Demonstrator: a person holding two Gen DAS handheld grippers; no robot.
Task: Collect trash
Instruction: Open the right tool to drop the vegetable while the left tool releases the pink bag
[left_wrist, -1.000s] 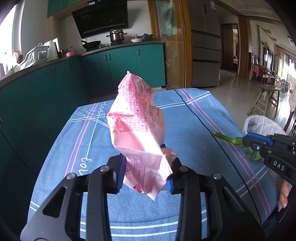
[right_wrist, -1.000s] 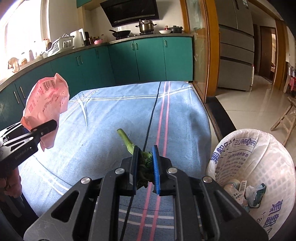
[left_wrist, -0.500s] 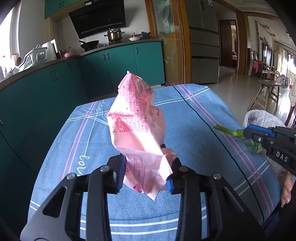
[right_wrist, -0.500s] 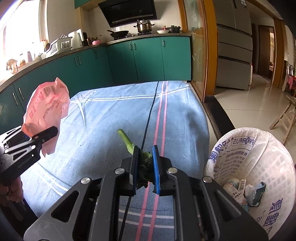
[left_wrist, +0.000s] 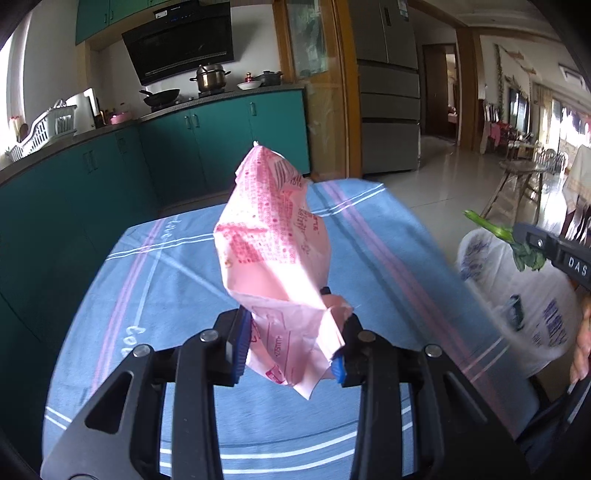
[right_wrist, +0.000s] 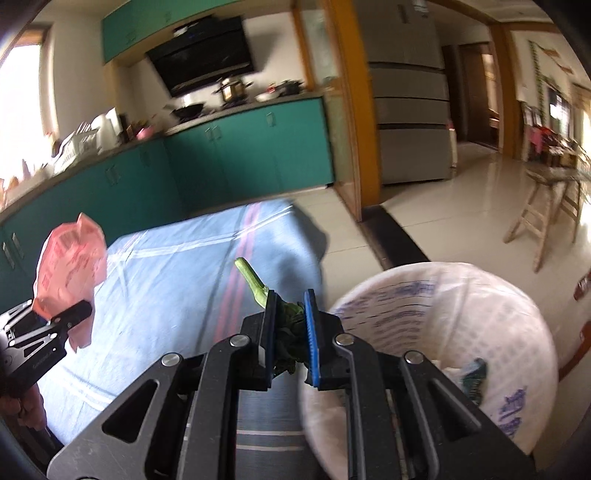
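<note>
Both loads up! The right gripper (right_wrist: 290, 334) pinches the green stalk (right_wrist: 255, 280) beside the bin's (right_wrist: 517, 332) rim; the left gripper (left_wrist: 291, 347) clamps the pink wrapper (left_wrist: 273, 251) above the table (left_wrist: 166, 266). Next: over the bin, let go.

Before me I note a blue striped tablecloth (left_wrist: 177, 280). Behind it I see teal cabinets (left_wrist: 221, 144), a black range hood (left_wrist: 181, 40), a steel pot (left_wrist: 210, 78) and a grey refrigerator (left_wrist: 388, 85).
</note>
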